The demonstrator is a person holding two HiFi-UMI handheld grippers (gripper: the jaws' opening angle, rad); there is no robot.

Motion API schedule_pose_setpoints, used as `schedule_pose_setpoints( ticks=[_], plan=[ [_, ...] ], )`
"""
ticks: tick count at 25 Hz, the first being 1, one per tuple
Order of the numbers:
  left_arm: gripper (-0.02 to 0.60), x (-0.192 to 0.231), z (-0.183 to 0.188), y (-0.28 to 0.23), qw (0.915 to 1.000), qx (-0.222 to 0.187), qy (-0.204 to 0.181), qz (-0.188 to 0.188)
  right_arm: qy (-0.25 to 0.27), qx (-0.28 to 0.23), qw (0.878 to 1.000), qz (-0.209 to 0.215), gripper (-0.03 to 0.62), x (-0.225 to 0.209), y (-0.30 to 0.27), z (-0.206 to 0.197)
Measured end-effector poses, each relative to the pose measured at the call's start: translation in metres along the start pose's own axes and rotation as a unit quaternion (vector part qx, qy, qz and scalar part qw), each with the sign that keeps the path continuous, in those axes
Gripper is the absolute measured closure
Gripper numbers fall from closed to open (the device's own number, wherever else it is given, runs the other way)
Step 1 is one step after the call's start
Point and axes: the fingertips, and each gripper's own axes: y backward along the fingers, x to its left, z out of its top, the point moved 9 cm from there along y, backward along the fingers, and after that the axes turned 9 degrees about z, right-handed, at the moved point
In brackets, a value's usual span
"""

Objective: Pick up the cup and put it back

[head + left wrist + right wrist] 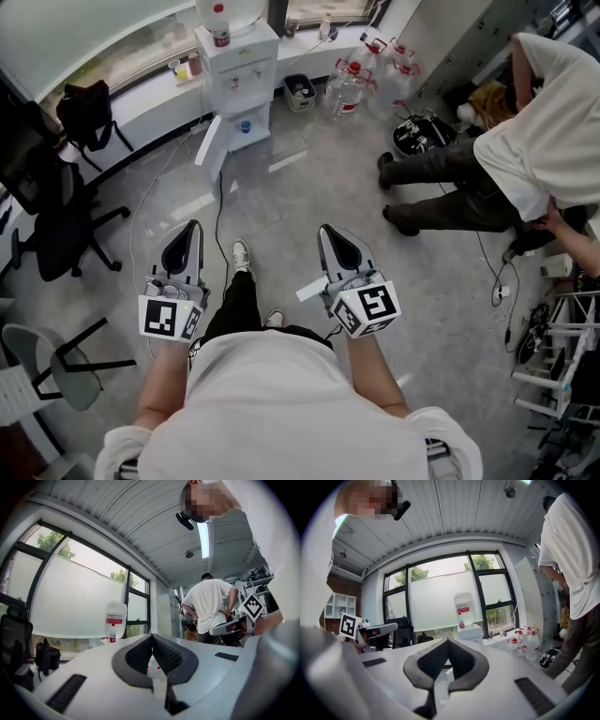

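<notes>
Head view: a standing person holds the left hand-held gripper (194, 225) and the right hand-held gripper (328, 231) side by side, well apart, both pointing forward over a grey floor (300, 178), each with its jaws clenched and nothing between them. Ahead stands a white water dispenser (240, 70) against the window wall, with a cluster of jugs (361, 77) on the floor to its right and a black chair (56, 234) at the left. A second person (525, 141) in a white shirt bends over at the right. The cup cannot be picked out; small items (183, 66) on the sill beside the dispenser are too small to tell. Left gripper view: the jaw tips meet, gripping nothing; beyond them are the dispenser's bottle, a frosted window (79, 597) and the second person with back turned. Right gripper view: the jaws are pressed together and empty, aimed at the dispenser, with the jugs to its right and the left hand-held gripper's marker cube at the left edge.
</notes>
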Motion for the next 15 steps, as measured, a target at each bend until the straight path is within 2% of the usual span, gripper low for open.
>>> schedule_pose_setpoints(
  ticks=[7, 15],
  plan=[
    [0.558, 0.043, -0.016, -0.097, 0.9999, -0.001, 0.015, -0.001, -0.009, 0.022, 1.000, -0.001, 0.574, -0.057, -0.089, 0.009],
    [0.558, 0.127, -0.026, -0.224, 0.9992, 0.003, 0.041, -0.005, -0.008, 0.056, 0.998, 0.018, 0.574, -0.104, -0.236, 0.042]
  ],
)
